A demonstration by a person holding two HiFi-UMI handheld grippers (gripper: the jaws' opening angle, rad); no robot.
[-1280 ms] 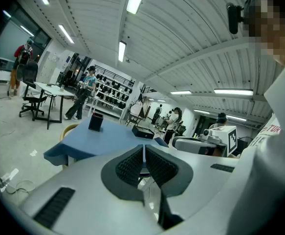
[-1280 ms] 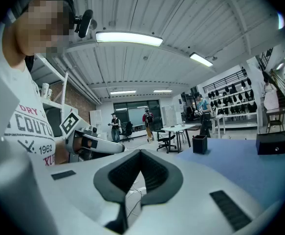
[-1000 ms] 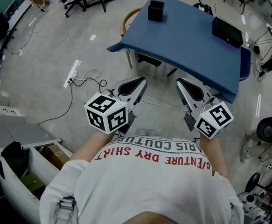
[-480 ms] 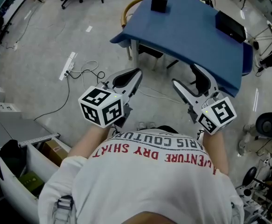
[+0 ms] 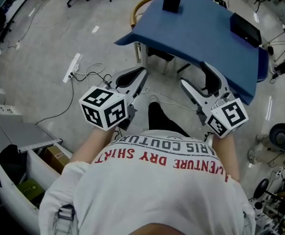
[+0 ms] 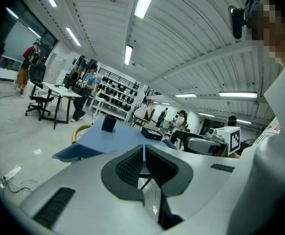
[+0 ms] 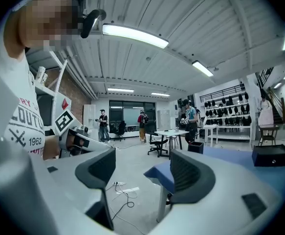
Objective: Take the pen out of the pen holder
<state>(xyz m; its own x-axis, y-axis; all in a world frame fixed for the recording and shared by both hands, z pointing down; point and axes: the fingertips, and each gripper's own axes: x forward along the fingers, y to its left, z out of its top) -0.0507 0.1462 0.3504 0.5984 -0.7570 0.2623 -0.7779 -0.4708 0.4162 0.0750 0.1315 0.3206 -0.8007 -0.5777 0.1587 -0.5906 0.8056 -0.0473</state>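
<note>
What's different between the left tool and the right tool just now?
The left tool has its jaws pressed together, while the right tool has its jaws wide apart, having just opened. In the head view the left tool looks like one narrow wedge, and the right tool looks like a broad fork. Both are empty, and both point toward the blue table with the black pen holder.

The white shirt (image 5: 157,190) has upside-down red words "DRY SHIRT" and "VENTURE". Above them are grey letters "RIS COUTUR". From the side it shows "1962".
</note>
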